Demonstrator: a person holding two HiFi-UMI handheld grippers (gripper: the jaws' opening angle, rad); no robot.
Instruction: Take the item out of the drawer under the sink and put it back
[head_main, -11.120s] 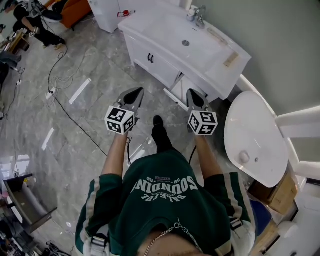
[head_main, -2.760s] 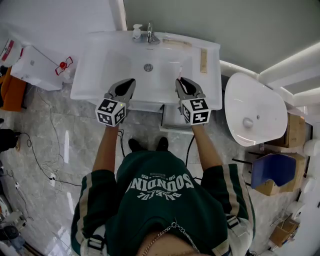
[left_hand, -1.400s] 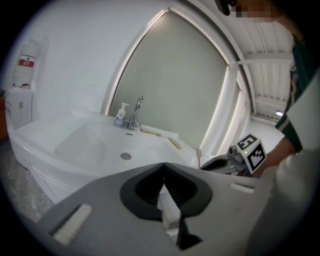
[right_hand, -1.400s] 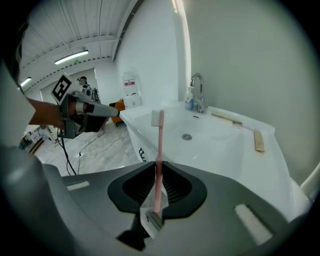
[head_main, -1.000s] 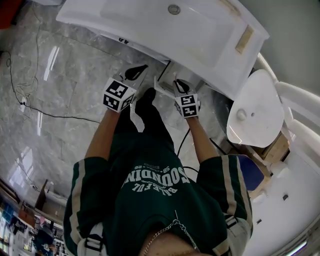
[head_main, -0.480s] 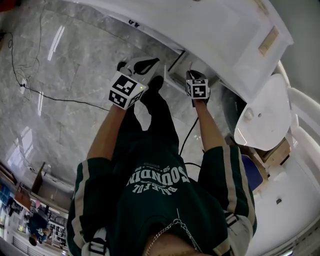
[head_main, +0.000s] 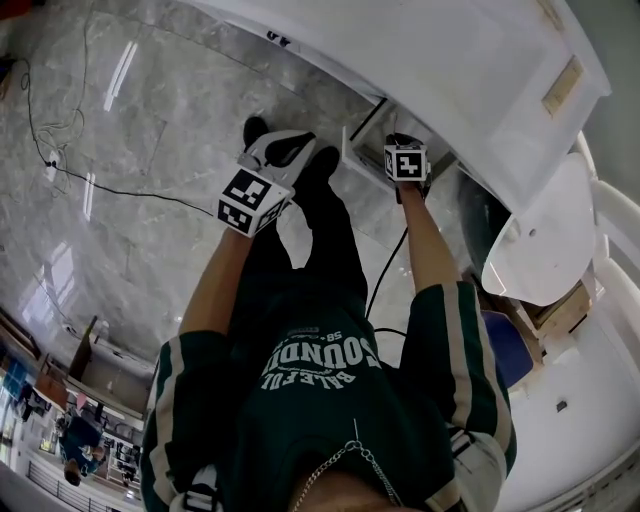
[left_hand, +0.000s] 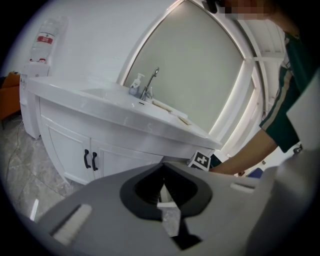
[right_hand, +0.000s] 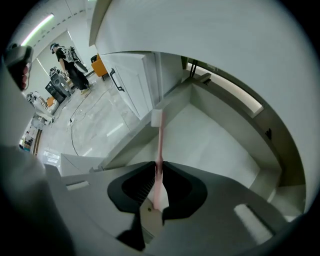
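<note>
My right gripper is shut on the pink handle of a toothbrush. Its white head points ahead over the white floor of the open drawer under the sink. In the head view the right gripper reaches into that drawer below the white sink top. My left gripper hangs left of the drawer over the floor. Its jaws are shut with nothing between them.
The vanity has two doors with black handles, left of the drawer. A faucet and a soap bottle stand on the sink. A toilet stands right of the vanity. The person's feet are near the drawer front. A cable runs over the marble floor.
The right gripper has gone forward with the toothbrush into the drawer opening under the sink. The left gripper has stayed beside it, shut.
</note>
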